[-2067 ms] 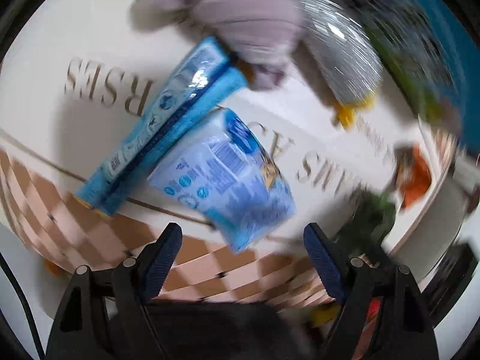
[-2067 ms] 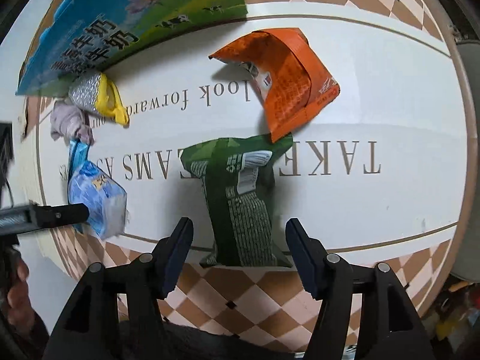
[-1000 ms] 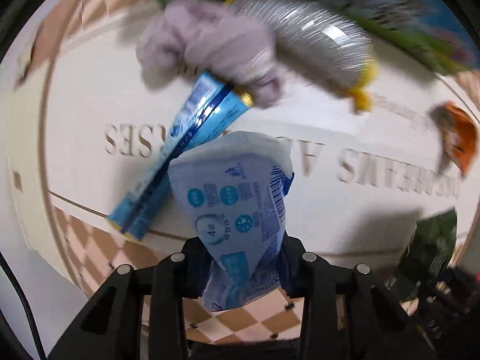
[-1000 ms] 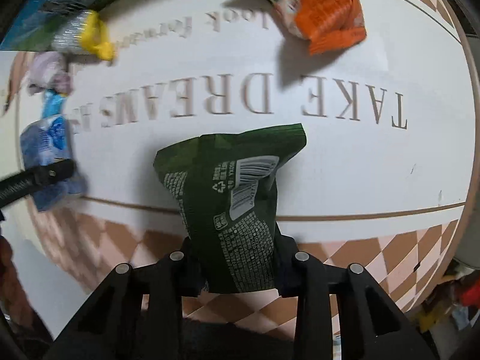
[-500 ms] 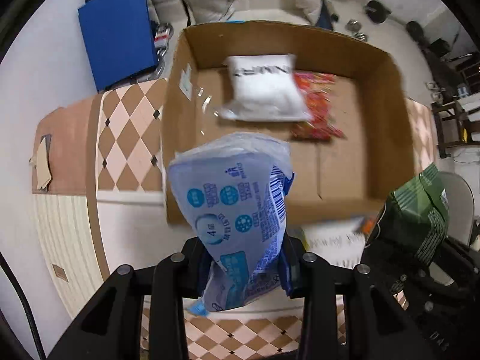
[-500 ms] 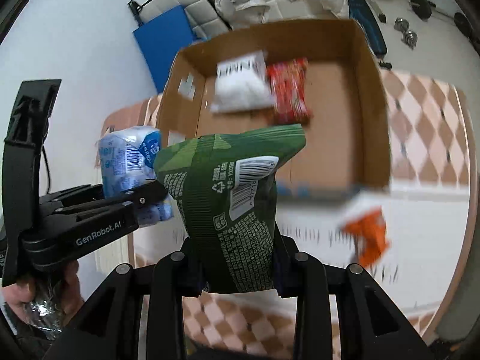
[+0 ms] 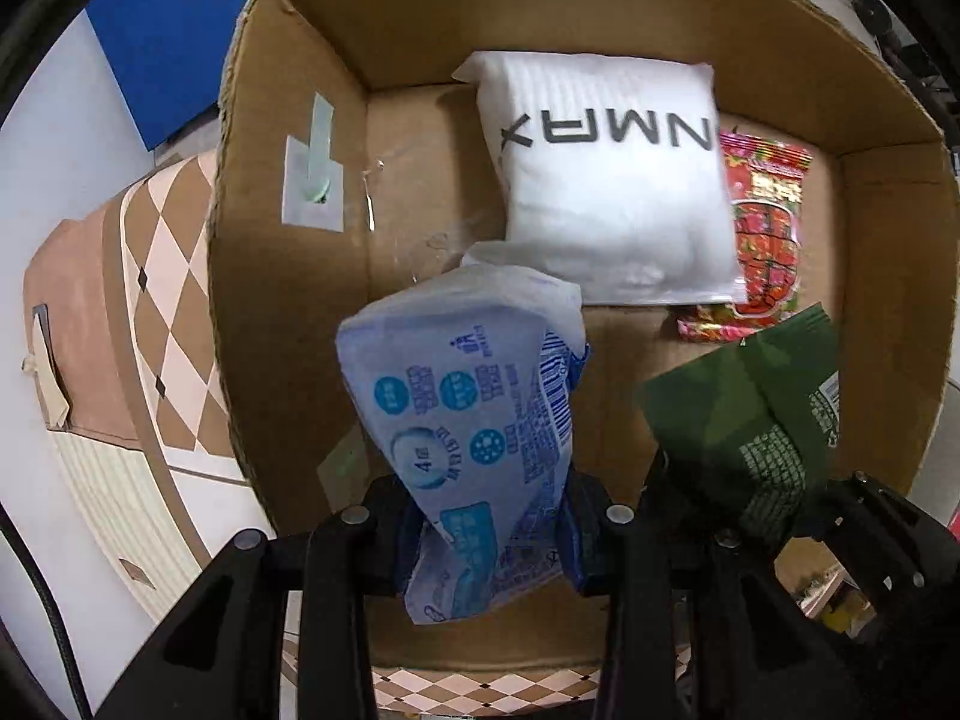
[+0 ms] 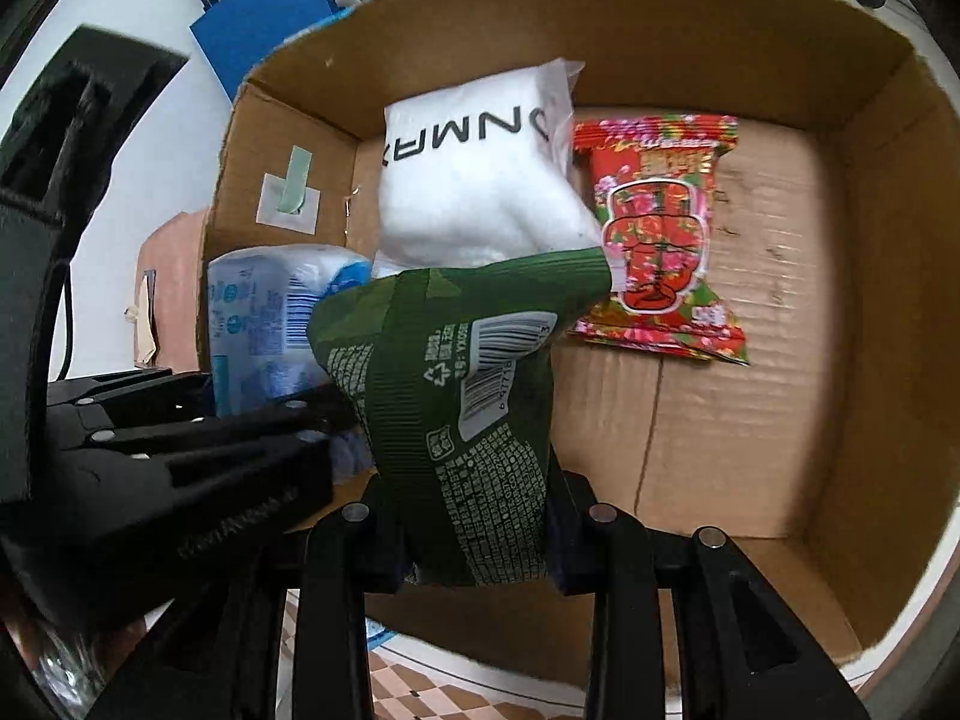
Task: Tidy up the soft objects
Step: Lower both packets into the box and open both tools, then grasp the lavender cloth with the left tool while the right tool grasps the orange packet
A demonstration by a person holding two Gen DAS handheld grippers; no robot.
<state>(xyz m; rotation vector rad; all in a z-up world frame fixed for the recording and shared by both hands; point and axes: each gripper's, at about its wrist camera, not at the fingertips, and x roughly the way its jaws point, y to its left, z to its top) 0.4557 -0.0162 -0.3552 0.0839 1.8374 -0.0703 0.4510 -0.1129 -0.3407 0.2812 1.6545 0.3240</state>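
Note:
My left gripper (image 7: 489, 531) is shut on a blue-and-white tissue pack (image 7: 474, 408) and holds it over the open cardboard box (image 7: 288, 276). My right gripper (image 8: 477, 531) is shut on a green snack bag (image 8: 462, 396) and holds it over the same box (image 8: 870, 360), to the right of the left gripper. The green bag also shows in the left wrist view (image 7: 756, 414), and the tissue pack in the right wrist view (image 8: 264, 312). A white pouch (image 7: 612, 180) and a red snack packet (image 7: 765, 228) lie on the box floor.
The box walls rise around both grippers. A tan checkered mat (image 7: 162, 300) lies left of the box, and a blue panel (image 7: 174, 24) stands beyond it. The right half of the box floor (image 8: 750, 420) is bare cardboard.
Both grippers closed on their packs on the table, lifted them and carried them to the box. In the last half second they moved forward over the box's near wall.

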